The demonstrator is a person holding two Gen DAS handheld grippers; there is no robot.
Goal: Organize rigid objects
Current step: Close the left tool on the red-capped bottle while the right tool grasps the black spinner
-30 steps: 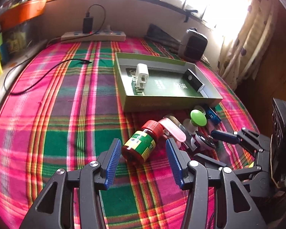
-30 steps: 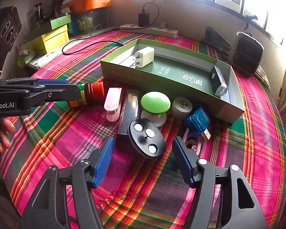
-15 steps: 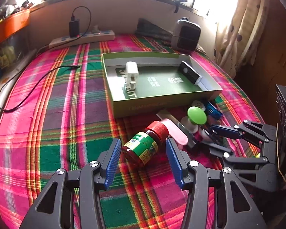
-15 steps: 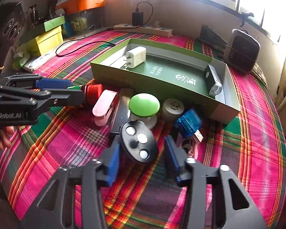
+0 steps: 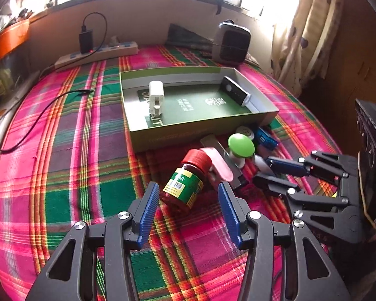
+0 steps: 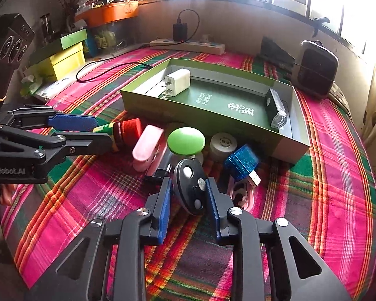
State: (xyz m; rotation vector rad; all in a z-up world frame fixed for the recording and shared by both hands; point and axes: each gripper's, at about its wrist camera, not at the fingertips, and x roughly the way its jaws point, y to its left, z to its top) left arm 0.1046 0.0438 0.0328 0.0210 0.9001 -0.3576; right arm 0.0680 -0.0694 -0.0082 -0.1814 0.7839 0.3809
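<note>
Surface: plaid cloth (image 5: 62, 150) in pink, green and orange. Directly on it — green tray (image 6: 188, 115), red-capped bottle (image 5: 185, 183) lying on its side, green-domed item (image 6: 186, 141), blue USB adapter (image 6: 240, 161), black cable (image 5: 37, 115), white power strip (image 5: 97, 55) at the far edge.

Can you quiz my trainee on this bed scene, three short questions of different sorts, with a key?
1. True or false: the right gripper has its blue pads against the black oval remote with silver buttons.
2. Multiple choice: the left gripper is A) shut on the red-capped brown jar with the green label, B) open with that jar lying between its fingers, C) inside the green cardboard box.
3. Fill in: two things lie in the green box, the white plug-in charger and the ____.

Key
1. True.
2. B.
3. Black bar-shaped light, lying along the box's right-hand wall.
</note>
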